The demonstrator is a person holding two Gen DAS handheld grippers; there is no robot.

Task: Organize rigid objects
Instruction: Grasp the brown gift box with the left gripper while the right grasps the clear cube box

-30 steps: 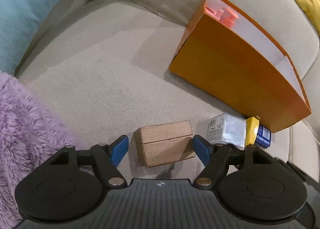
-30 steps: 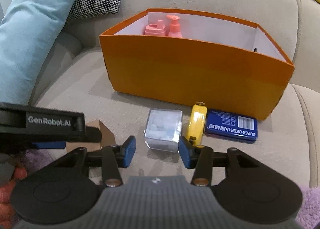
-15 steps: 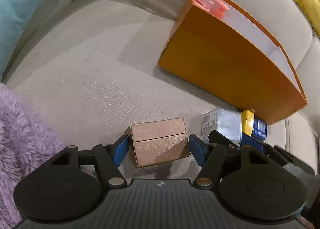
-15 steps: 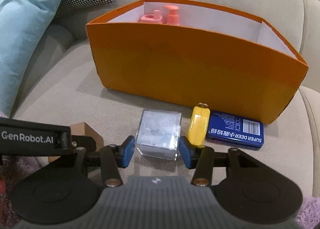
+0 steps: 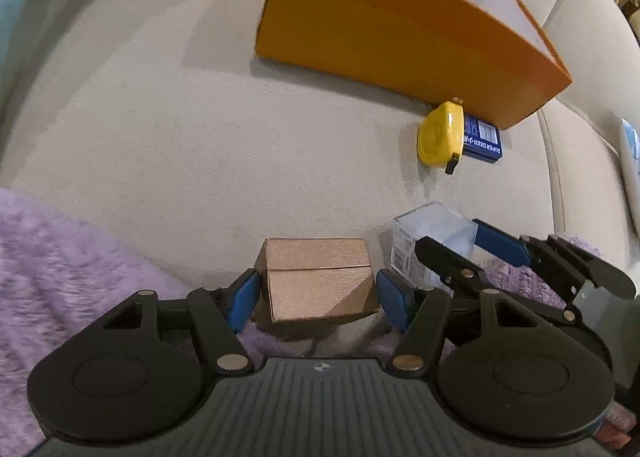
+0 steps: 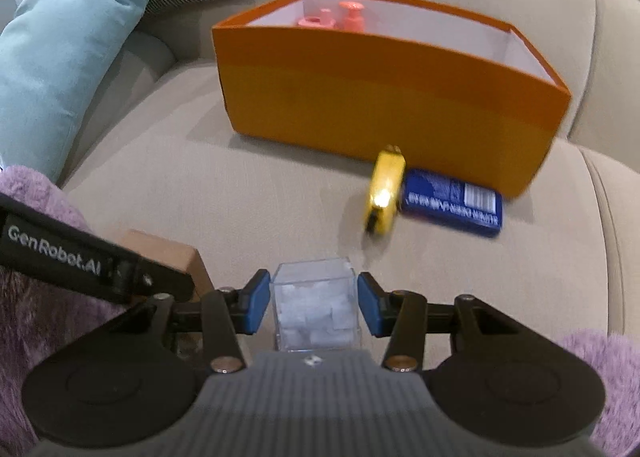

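Pinched across its short sides by the left gripper: wooden block, well in front of the orange box, off its left end. Jaws just been closing, block between them, pads now against both faces. Clamped in the right gripper: clear cube, also well in front of the box, just right of the block.

Likely step: carry both into the box. Keep the squeeze steady, lift straight, keep the block level so it stays square in the pads. Clear the box's front rim before lowering.

Between the cube and the box wall: yellow tape measure and blue tin, near the wall; pass above. Pink bottles at the box's far left corner; right part looks open. Bare sofa seat left of the box, free for swinging.
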